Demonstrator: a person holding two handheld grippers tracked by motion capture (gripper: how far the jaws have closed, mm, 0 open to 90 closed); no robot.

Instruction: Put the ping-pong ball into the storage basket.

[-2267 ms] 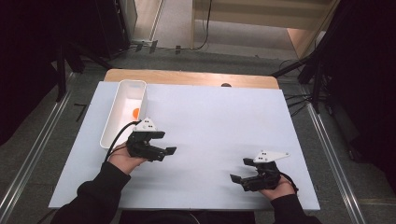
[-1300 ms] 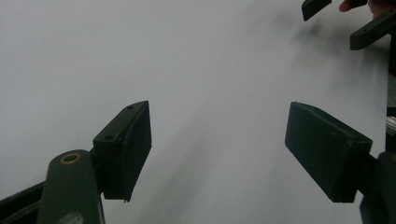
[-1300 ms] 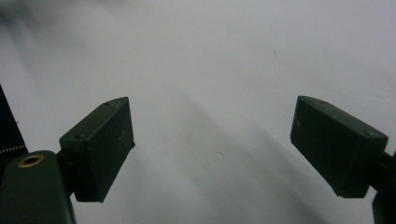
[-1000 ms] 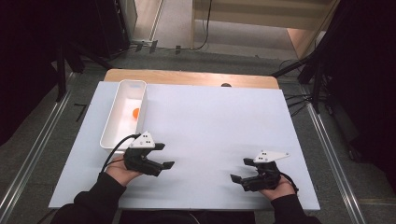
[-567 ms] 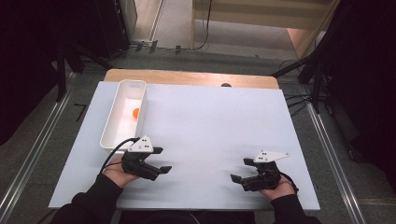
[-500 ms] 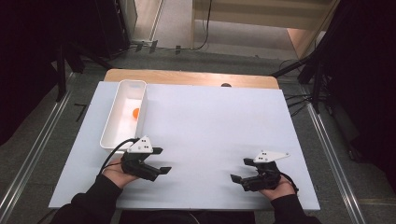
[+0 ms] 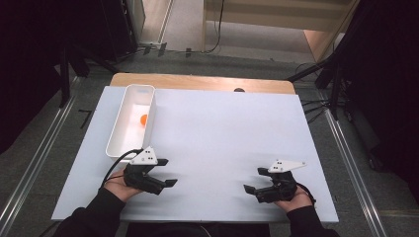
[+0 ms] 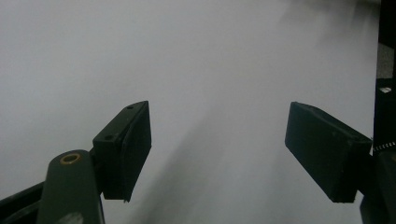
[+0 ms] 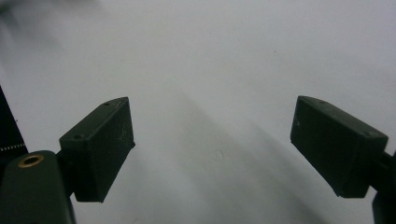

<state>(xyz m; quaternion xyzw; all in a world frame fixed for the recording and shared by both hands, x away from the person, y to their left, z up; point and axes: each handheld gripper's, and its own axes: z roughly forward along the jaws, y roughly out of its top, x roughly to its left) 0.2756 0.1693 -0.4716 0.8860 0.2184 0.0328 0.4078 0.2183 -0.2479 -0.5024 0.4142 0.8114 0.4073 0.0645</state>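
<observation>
An orange ball (image 7: 143, 119) lies inside the long white tray (image 7: 118, 131) at the table's left. My left gripper (image 7: 167, 173) rests low over the white table near its front left, just in front of the tray's near end. Its jaws stand open with nothing but bare table between them (image 8: 219, 154). My right gripper (image 7: 253, 180) sits at the front right, pointing left toward the table's middle. It is open too, and only white surface shows between its pads (image 9: 212, 149).
The white tabletop (image 7: 227, 133) has a wooden strip (image 7: 202, 82) along its far edge. Grey floor, metal rails and dark stands surround the table. A black cable (image 7: 114, 163) loops from the left gripper beside the tray's near end.
My left gripper has drawn back from beside the tray toward the table's front edge and shifted slightly left. The right gripper has stayed where it was.
</observation>
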